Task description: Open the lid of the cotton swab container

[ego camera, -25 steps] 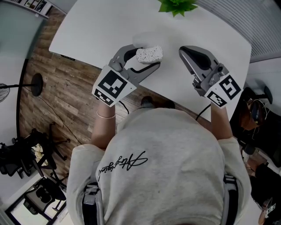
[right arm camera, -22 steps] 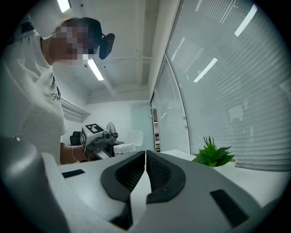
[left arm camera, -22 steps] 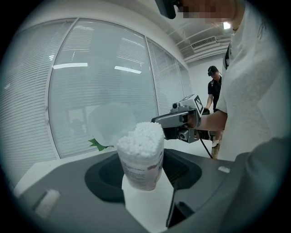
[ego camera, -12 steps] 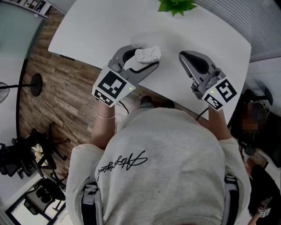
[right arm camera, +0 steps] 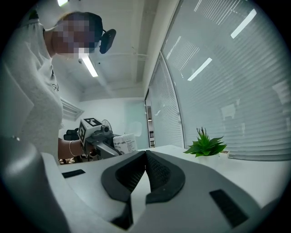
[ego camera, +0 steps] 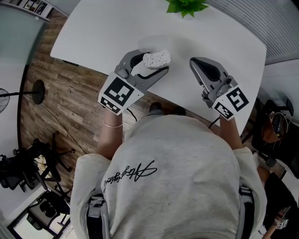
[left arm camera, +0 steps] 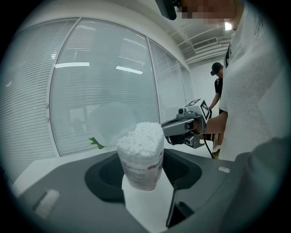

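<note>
The cotton swab container is a clear cup packed with white swab heads. My left gripper is shut on it and holds it upright over the white table. In the left gripper view the container stands between the two grey jaws of my left gripper. Its translucent lid is flipped back behind the swabs. My right gripper is off to the right of the container, shut and empty; its pads meet in the right gripper view.
A small green plant stands at the table's far edge and also shows as the plant in the right gripper view. Wood floor lies left of the table. A person stands in the background by the window blinds.
My right gripper has drifted slightly nearer and to the left. My left gripper and the container have stayed in place.
</note>
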The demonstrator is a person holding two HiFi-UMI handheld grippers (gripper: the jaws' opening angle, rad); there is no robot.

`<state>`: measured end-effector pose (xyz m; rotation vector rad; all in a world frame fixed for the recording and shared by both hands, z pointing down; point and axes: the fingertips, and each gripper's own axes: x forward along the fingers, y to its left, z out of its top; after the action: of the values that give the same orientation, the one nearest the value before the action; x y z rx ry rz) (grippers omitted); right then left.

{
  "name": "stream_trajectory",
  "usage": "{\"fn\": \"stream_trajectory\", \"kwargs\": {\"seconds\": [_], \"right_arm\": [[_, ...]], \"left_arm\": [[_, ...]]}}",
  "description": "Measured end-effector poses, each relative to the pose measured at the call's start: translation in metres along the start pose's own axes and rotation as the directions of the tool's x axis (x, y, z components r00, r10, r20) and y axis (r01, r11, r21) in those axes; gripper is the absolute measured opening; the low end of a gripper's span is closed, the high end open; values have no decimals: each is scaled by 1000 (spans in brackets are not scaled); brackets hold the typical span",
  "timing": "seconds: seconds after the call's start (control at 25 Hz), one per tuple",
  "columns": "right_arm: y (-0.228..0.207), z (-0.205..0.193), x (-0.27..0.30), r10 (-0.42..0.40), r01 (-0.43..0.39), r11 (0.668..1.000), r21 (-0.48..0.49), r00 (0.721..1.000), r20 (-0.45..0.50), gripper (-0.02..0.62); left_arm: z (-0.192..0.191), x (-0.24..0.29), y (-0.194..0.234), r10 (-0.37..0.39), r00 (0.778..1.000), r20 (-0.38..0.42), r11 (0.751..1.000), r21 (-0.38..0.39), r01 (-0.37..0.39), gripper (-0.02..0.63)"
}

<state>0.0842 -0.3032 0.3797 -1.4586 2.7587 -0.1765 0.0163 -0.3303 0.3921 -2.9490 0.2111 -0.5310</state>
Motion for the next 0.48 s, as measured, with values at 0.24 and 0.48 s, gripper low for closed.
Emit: {"fn": "stream_trajectory", "kwargs": {"seconds": [0.24, 0.48], "right_arm": [[-2, -3, -2, -19, 19, 1000, 12, 1000, -3, 2], [0, 8, -1, -37, 37, 999, 8, 999, -8, 2]], "left_arm": [[0, 3, 0, -6, 1000, 0, 1000, 1, 6, 245], [9, -2, 2, -10, 1000, 7, 1000, 1, 10, 245]]}}
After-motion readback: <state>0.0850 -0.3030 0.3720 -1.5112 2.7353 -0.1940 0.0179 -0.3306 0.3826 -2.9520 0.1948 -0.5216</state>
